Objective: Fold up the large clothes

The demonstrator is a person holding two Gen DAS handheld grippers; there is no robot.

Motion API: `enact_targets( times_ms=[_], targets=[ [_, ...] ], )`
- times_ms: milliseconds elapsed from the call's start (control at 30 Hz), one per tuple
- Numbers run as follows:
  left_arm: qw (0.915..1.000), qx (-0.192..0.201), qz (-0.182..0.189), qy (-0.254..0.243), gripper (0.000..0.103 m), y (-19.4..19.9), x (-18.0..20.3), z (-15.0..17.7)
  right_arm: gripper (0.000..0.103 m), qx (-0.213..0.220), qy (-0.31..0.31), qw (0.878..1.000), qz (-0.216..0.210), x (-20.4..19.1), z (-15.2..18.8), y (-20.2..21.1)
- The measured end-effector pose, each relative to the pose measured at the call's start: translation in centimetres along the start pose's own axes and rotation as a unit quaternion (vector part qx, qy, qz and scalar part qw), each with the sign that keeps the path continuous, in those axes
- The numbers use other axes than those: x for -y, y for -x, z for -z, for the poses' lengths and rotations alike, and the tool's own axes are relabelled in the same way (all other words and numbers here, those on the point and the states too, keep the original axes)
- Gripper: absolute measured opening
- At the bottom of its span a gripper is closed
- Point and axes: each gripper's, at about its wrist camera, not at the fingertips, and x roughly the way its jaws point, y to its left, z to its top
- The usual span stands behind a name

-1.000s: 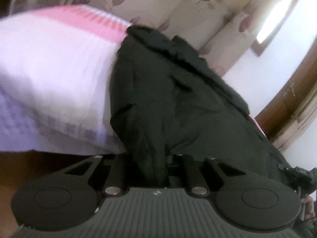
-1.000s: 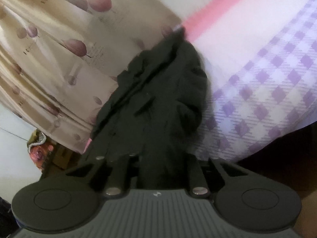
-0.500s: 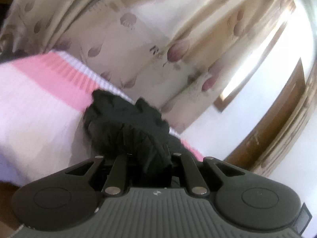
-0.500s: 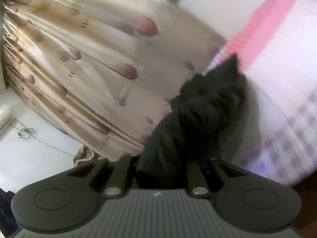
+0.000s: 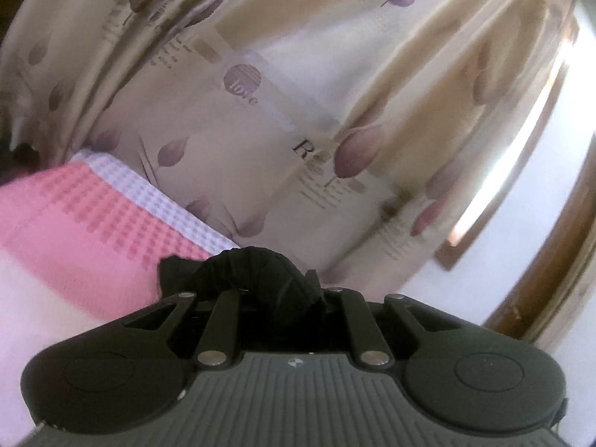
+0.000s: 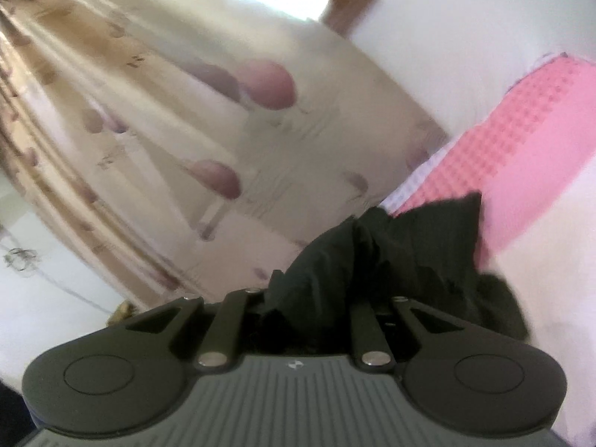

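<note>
Black cloth bunches between the closed fingers of both tools: the left tool pinches a rolled wad of the dark garment, and the right tool clamps a larger crumpled fold of it. Beyond lies the bed, its cover pink with a lilac checked edge. Beige leaf-print curtains hang behind. Only the right view shows cloth spilling onto the bed's pale part; the left shows a brown wooden frame.
</note>
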Motion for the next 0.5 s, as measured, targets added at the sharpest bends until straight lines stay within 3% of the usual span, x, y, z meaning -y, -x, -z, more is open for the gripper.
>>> enact_targets(
  times_ms=[133, 333, 500],
  targets=[
    [0.9997, -0.008, -0.022, 0.007, 0.019, -4.8, -0.5, -1.2, 0.014, -0.005, 0.001, 1.0, 0.025, 1.0, -2.5, -4.2],
    [0.9978, -0.012, -0.061, -0.024, 0.024, -10.1, -1.0, -1.3, 0.015, -0.009, -0.011, 0.997, 0.075, 3.9, -4.2, -9.6],
    [0.9975, -0.016, -0.066, -0.022, 0.052, -12.9, -1.6, -1.0, 0.019, -0.016, -0.035, 0.993, 0.112, 6.8, -4.7, -12.9]
  ],
)
